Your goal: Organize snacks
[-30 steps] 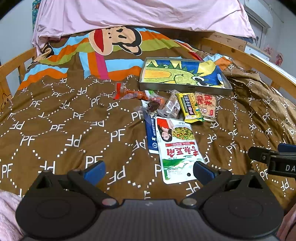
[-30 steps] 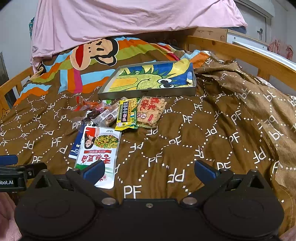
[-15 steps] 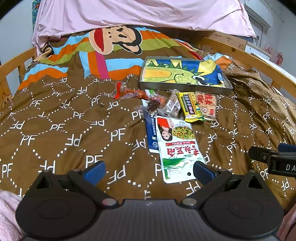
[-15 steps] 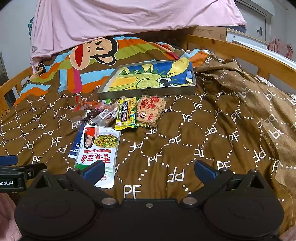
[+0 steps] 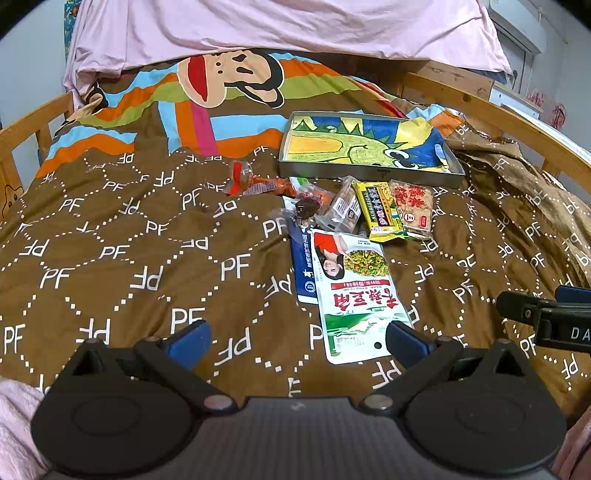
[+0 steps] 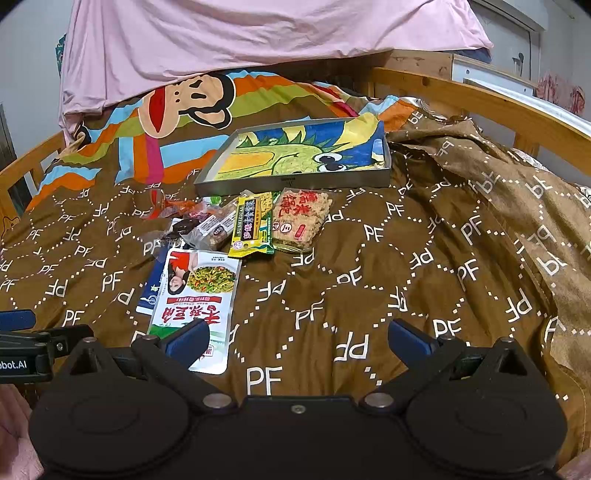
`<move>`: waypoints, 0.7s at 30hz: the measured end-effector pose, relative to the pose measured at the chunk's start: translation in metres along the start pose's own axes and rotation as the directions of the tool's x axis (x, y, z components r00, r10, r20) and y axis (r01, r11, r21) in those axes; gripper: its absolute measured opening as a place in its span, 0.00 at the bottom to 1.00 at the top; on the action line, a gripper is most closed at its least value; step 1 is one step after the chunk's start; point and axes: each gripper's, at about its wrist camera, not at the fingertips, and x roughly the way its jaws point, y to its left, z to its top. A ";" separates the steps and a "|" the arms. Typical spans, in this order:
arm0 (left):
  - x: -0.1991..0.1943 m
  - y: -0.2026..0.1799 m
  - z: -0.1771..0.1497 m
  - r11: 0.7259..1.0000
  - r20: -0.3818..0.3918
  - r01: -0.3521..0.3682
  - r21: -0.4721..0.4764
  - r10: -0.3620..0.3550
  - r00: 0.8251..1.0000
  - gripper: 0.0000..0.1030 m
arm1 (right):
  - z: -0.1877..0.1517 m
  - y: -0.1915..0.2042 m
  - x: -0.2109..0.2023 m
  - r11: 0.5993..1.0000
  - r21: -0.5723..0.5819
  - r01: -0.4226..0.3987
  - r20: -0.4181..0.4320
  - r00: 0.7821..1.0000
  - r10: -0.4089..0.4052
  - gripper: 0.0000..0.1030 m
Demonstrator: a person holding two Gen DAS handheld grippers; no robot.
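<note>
- Holding both grippers low over the brown quilt (image 5: pixel 110 258), I see the left gripper (image 5: pixel 295 341) with jaws spread wide, gripping nothing.
- My right gripper (image 6: pixel 295 341) is likewise wide open and empty.
- A large white-green pouch (image 5: pixel 354 295) lies just ahead of the left jaws, its near end by the right fingertip.
- Beyond it cluster a yellow packet (image 6: pixel 253 225) and a rice-cracker pack (image 6: pixel 301 218).
- Farthest ahead sits the dinosaur tray (image 6: pixel 295 181), holding no snacks.

A bedroom in a home.
A wooden bed frame (image 5: pixel 480 107) holds a cartoon quilt (image 5: pixel 110 236) and pink bedding (image 5: pixel 258 26); behind, perhaps a cabinet (image 6: pixel 491 74).
</note>
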 end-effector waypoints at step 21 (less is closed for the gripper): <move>0.000 0.000 -0.001 1.000 -0.003 0.000 0.000 0.000 1.000 1.00 | -0.001 0.000 0.002 1.000 0.000 -0.001 -0.007 1.000 0.001 0.99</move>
